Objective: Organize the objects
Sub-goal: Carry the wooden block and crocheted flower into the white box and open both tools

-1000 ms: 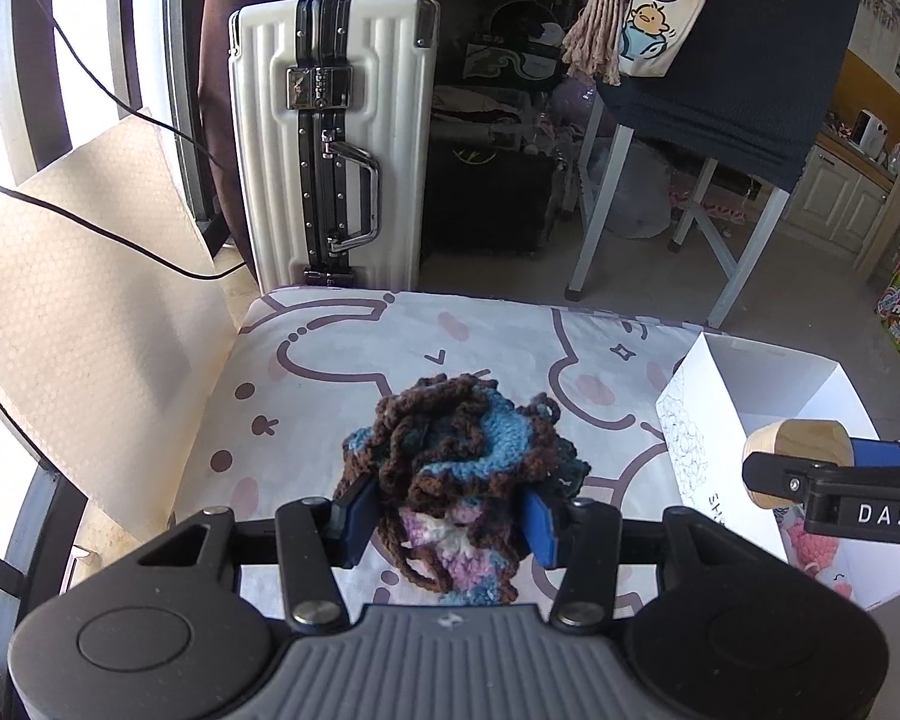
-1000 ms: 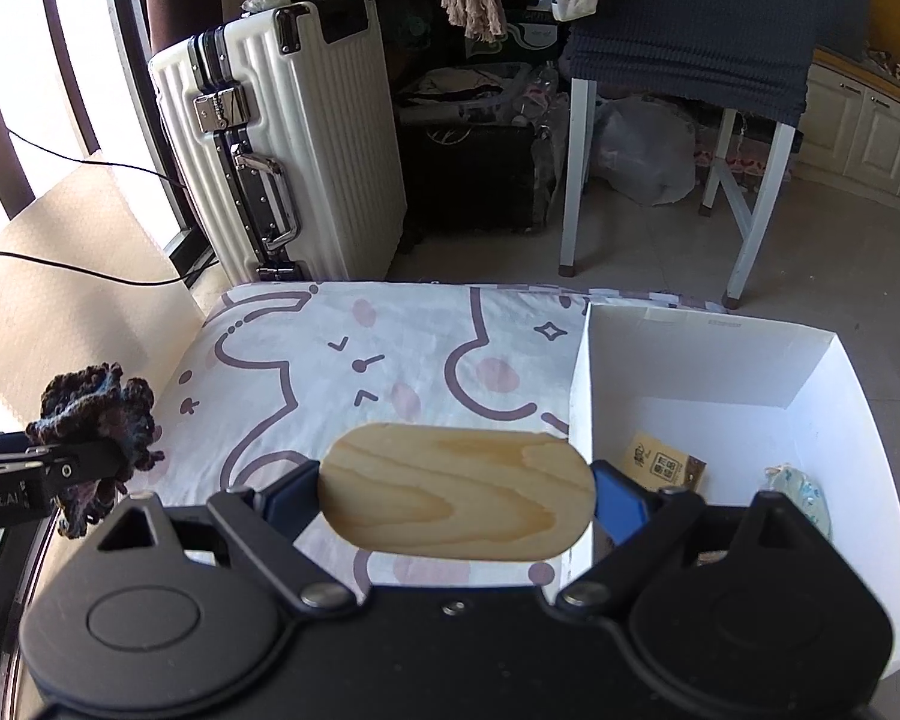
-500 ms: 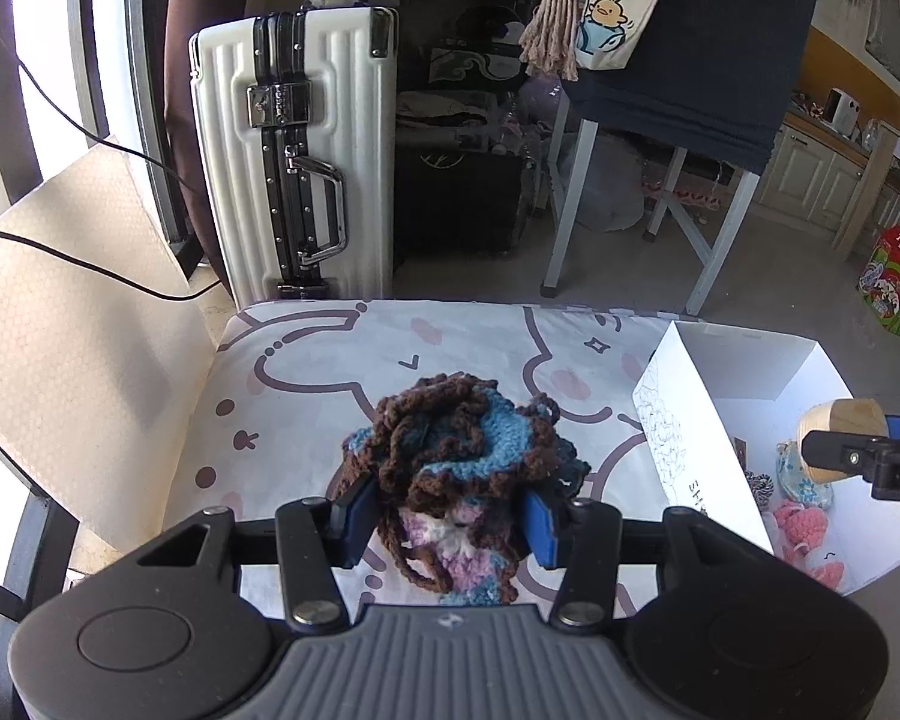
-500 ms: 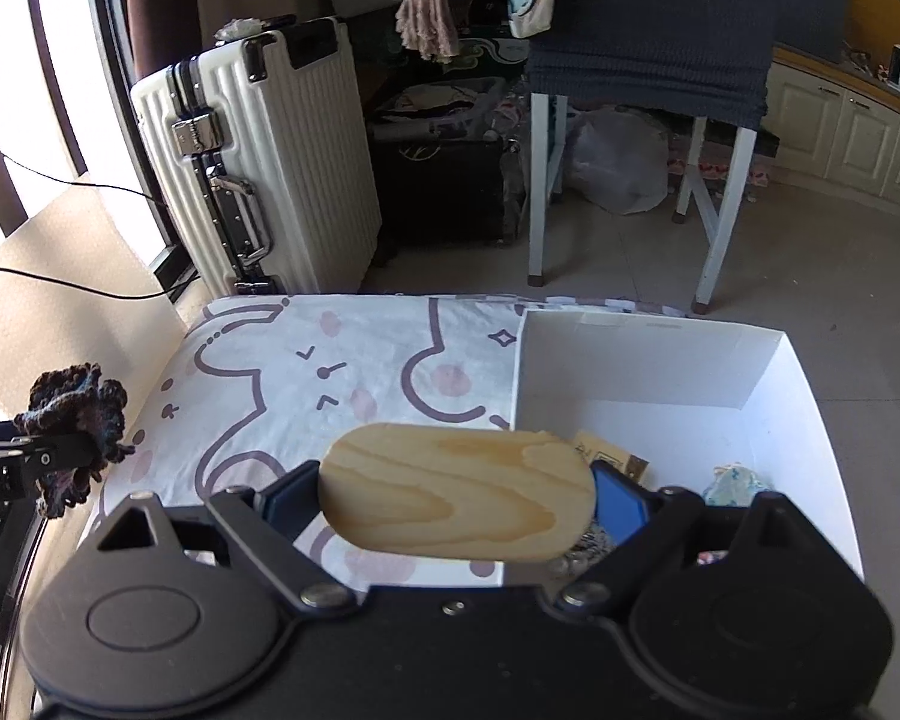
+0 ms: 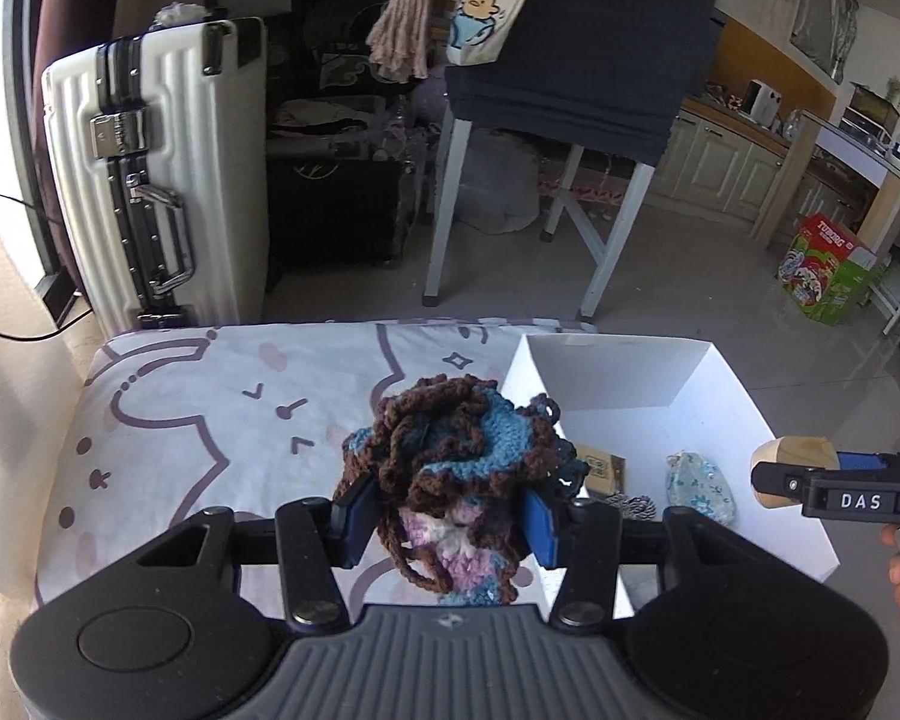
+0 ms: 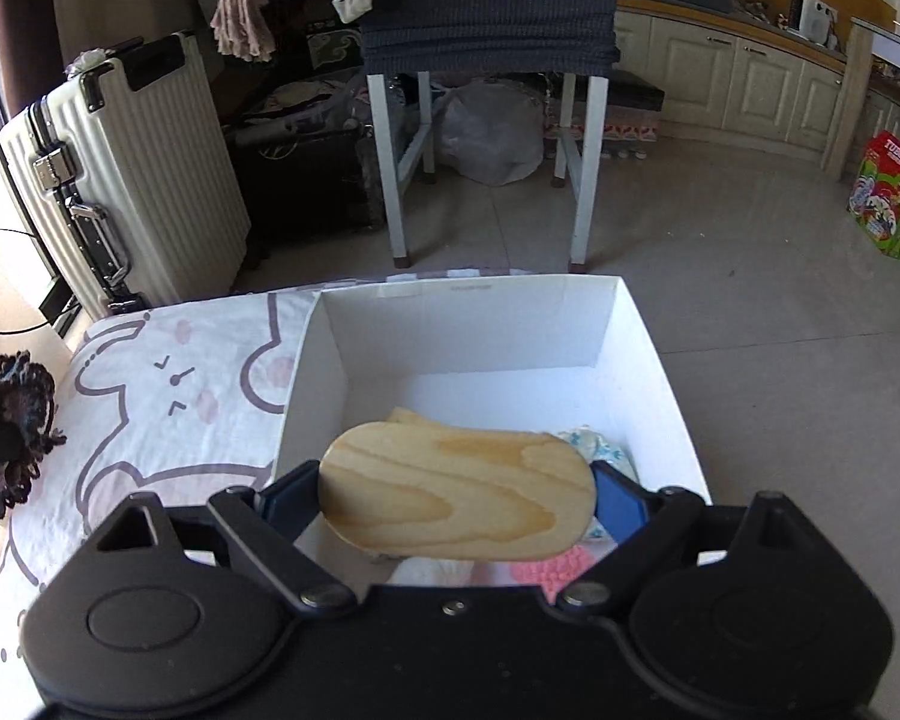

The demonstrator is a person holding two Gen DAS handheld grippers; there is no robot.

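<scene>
- The left gripper (image 5: 447,516) is clamped on a crocheted yarn bundle (image 5: 450,456) in brown, blue and lilac. It sits low centre in the left wrist view, over the printed cloth (image 5: 210,408) and right at the left wall of the white box (image 5: 678,372). The bundle's bottom end drops behind the gripper body, so how far it hangs is hidden.
- The right gripper (image 6: 456,501) is closed on an oval wooden block (image 6: 456,498), which is held flat above the near half of the box (image 6: 468,306).
- That block covers most of what's in the box from the right wrist view. Only bits poke out: a tan wooden edge behind it, a pale blue patterned pouch (image 6: 600,450) to the right, and something pink and knitted (image 6: 564,567) below, cut off by the gripper body.
- The left wrist view shows more: a small brown card with a code on it (image 5: 600,465), too small to read, and a speckled cord (image 5: 630,504).
- Readable stuff: "DAS" in white on the right gripper's side at the right edge of the left view, and a "TUBORG" carton (image 6: 891,198) on the floor at the far right.
- There's a white ribbed suitcase (image 5: 156,174) at upper left, and a tote with a cartoon duck (image 5: 492,6) is cut off at the top.
</scene>
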